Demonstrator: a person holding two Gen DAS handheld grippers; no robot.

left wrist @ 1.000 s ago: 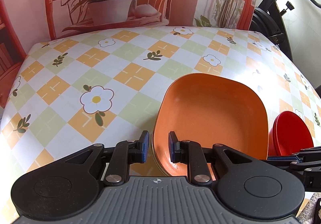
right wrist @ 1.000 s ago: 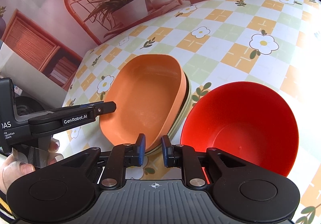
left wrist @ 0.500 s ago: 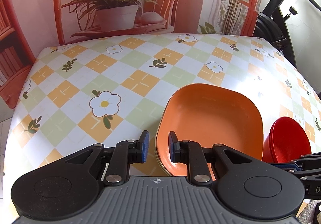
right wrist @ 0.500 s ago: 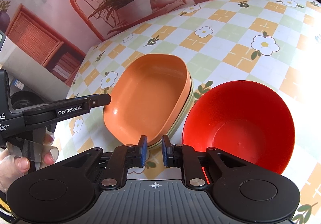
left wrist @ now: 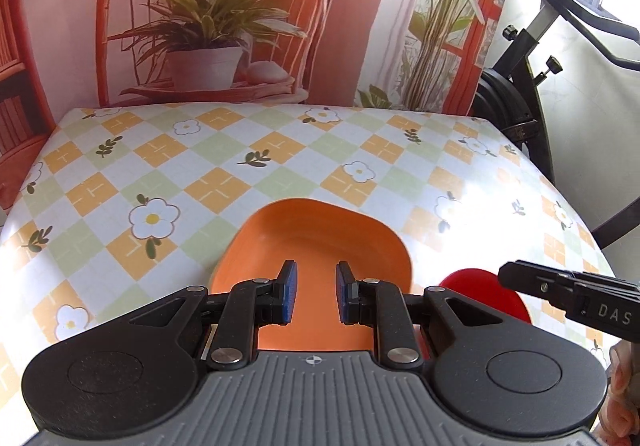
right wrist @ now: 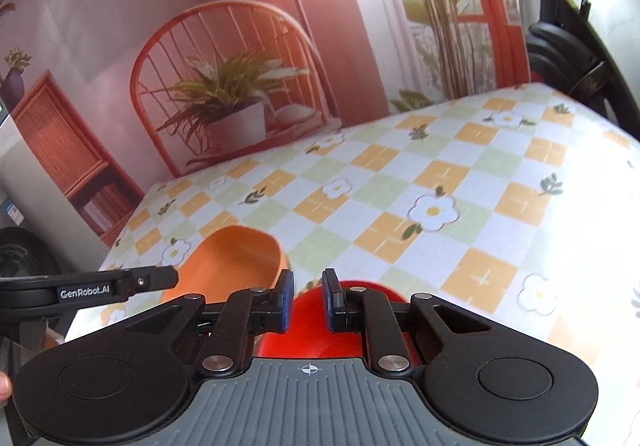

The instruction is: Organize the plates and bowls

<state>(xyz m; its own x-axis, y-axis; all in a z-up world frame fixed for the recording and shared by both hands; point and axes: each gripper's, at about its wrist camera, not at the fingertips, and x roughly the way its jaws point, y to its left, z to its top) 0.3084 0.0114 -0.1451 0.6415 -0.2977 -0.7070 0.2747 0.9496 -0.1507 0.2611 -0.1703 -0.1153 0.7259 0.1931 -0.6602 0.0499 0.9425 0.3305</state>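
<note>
The bench [left wrist: 360, 150] wears a glossy cloth checked in orange, pale green and white, printed with white daisies and small leaf sprigs; glare washes out its 3 o'clock side in the left wrist view. Behind it, at 12 o'clock, hangs a printed backdrop [left wrist: 208, 26] of a red rattan chair, a potted spider plant and a red-framed window. A black exercise bike [left wrist: 532, 58] stands off the bench's far corner at 2 o'clock.

The left tongs [left wrist: 312, 296] hang released, blue pads apart with nothing between them, over the near rim of the orange rounded-square plastic plate [left wrist: 320, 238], which lies flat on the cloth near the front edge. Whether another plate sits under it cannot be told here. Just beside it at 3 o'clock rests the glossy red round plastic bowl [left wrist: 476, 284], mostly hidden by the tool.

In the right wrist view the right tongs [right wrist: 307, 300] are likewise released and empty, poised over the red bowl, with the orange plate at 10 o'clock.
</note>
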